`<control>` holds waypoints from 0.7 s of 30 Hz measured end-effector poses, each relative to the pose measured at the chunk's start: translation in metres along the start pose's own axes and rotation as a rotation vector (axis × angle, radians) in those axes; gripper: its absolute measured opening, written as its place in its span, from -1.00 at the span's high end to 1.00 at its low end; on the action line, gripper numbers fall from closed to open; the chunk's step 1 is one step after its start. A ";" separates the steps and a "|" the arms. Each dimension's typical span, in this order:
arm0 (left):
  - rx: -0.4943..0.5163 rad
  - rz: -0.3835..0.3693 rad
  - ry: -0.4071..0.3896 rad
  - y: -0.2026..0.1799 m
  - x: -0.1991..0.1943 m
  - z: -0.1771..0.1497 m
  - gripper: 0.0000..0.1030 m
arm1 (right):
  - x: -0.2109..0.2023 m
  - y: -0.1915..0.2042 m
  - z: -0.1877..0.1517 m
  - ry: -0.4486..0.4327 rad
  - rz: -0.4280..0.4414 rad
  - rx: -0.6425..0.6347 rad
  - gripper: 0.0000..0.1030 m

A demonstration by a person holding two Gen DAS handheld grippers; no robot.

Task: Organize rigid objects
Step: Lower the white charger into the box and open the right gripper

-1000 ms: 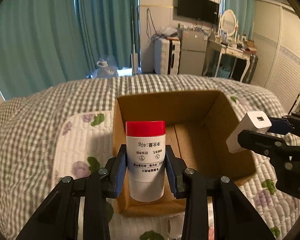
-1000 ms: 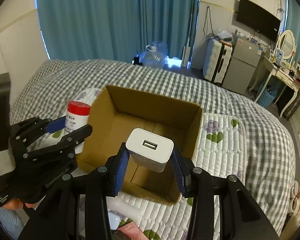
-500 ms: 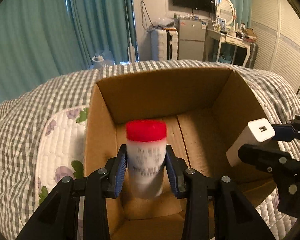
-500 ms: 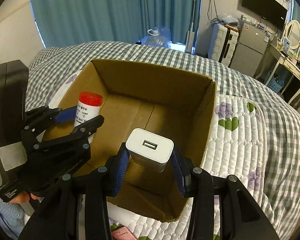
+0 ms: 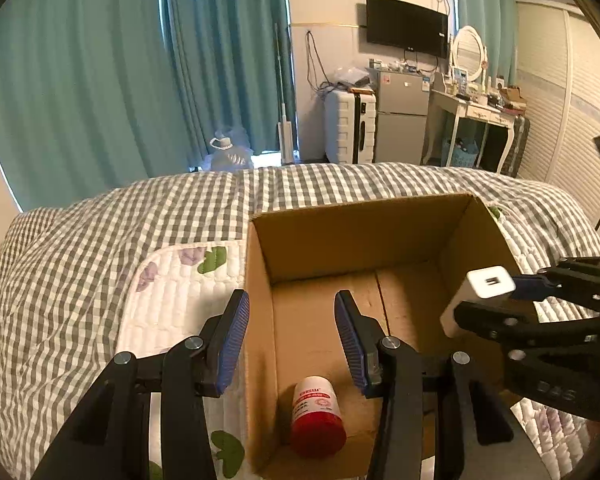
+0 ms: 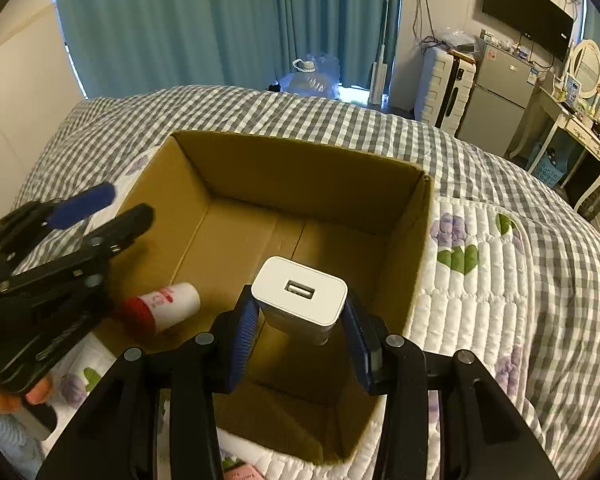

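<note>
An open cardboard box point(image 5: 364, 220) point(image 6: 300, 160) sits on the bed. A white bottle with a red cap point(image 5: 317, 416) point(image 6: 158, 307) lies on its side on the box floor near the front left corner. My left gripper point(image 5: 292, 336) point(image 6: 100, 208) is open and empty above that corner. My right gripper point(image 6: 300, 336) point(image 5: 496, 292) is shut on a white USB charger point(image 6: 300, 294) point(image 5: 478, 292) and holds it above the box's right part.
The bed has a grey checked cover point(image 5: 100, 240) and a white quilted mat with flowers point(image 6: 480, 280). Teal curtains, a suitcase point(image 5: 350, 128), a fridge and a dressing table stand beyond the bed. A pink item point(image 6: 244, 472) lies by the box's near edge.
My left gripper has opened and let go of the red-capped bottle, which now lies on the box floor. The left gripper has pulled up and back. The right gripper still holds the charger.
</note>
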State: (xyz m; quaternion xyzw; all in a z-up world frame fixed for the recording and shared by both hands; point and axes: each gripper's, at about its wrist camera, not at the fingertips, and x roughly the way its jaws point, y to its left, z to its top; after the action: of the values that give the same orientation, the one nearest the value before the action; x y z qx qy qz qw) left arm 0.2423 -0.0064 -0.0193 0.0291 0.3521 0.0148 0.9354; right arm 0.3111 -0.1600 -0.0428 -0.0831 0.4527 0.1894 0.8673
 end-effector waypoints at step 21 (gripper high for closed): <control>-0.059 0.026 -0.062 0.015 -0.073 0.003 -0.77 | -0.069 0.010 0.001 -0.156 -0.100 0.036 -0.61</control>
State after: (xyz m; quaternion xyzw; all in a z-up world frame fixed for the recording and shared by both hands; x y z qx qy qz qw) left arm 0.1891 0.0049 0.0318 0.0064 0.3221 0.0363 0.9460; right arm 0.2719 -0.1684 0.0145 -0.0750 0.3825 0.1436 0.9096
